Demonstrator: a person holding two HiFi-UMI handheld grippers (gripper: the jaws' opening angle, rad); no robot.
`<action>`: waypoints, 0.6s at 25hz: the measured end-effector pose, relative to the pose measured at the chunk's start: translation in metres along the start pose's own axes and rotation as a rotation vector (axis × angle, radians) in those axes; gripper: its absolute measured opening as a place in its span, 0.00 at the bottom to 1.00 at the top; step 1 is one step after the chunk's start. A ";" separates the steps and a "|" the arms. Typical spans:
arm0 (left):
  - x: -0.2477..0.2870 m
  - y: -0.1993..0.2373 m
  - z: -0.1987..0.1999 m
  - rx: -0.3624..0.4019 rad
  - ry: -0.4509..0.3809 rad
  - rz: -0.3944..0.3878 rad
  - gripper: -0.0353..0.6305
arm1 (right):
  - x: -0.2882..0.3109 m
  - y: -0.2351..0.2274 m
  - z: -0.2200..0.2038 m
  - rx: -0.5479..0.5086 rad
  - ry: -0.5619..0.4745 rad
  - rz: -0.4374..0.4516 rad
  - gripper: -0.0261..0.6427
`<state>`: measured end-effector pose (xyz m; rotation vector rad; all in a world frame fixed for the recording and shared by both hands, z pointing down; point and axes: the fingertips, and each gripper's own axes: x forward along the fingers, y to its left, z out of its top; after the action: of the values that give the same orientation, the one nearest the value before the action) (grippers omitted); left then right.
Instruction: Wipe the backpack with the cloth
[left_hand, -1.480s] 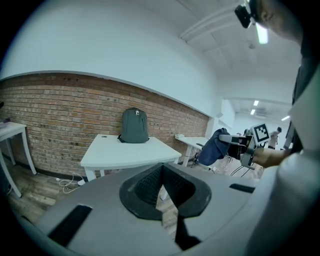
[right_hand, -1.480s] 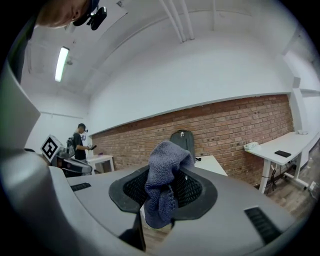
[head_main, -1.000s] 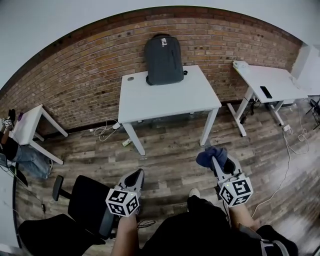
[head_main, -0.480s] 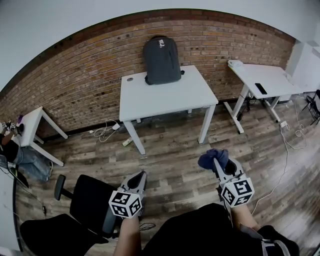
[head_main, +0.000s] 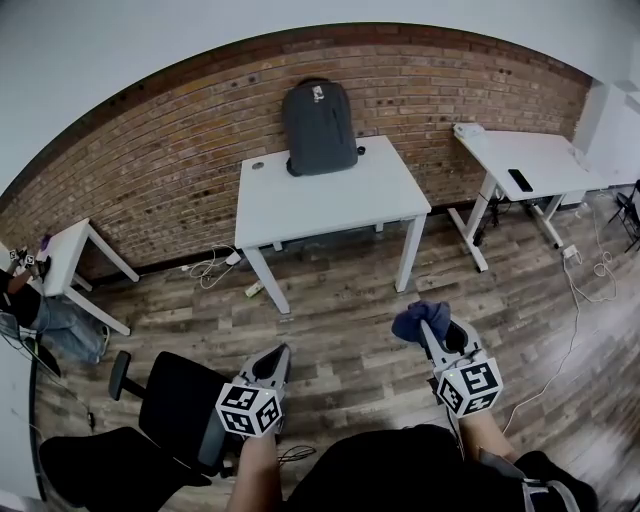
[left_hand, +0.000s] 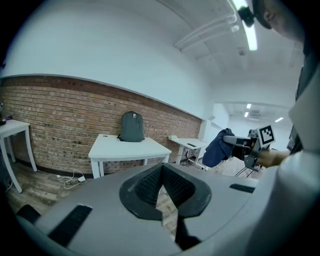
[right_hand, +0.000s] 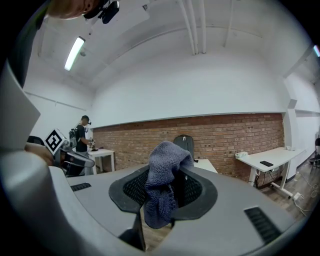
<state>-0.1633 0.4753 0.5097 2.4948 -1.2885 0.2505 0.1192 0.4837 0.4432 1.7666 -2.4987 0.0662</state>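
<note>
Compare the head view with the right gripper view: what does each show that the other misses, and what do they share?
Only the head view shows the black office chair at lower left and the cables on the floor by the brick wall. Only the right gripper view shows the ceiling light and a person standing far off at left. Both show the dark backpack standing against the wall on the white table, and the blue cloth clamped in the right gripper.

No lettering can be read, not even on the backpack (head_main: 320, 125).
</note>
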 end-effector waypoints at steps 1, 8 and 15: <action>0.002 -0.005 0.000 0.002 0.002 0.003 0.04 | -0.003 -0.005 0.000 -0.007 -0.002 0.002 0.21; 0.010 -0.039 0.005 0.006 0.012 0.023 0.04 | -0.019 -0.040 0.001 -0.005 0.000 0.006 0.20; 0.015 -0.067 -0.005 0.001 0.025 0.031 0.04 | -0.045 -0.062 0.000 -0.009 -0.021 -0.007 0.20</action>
<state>-0.1002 0.5020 0.5051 2.4666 -1.3186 0.2890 0.1927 0.5051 0.4382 1.7810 -2.5029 0.0360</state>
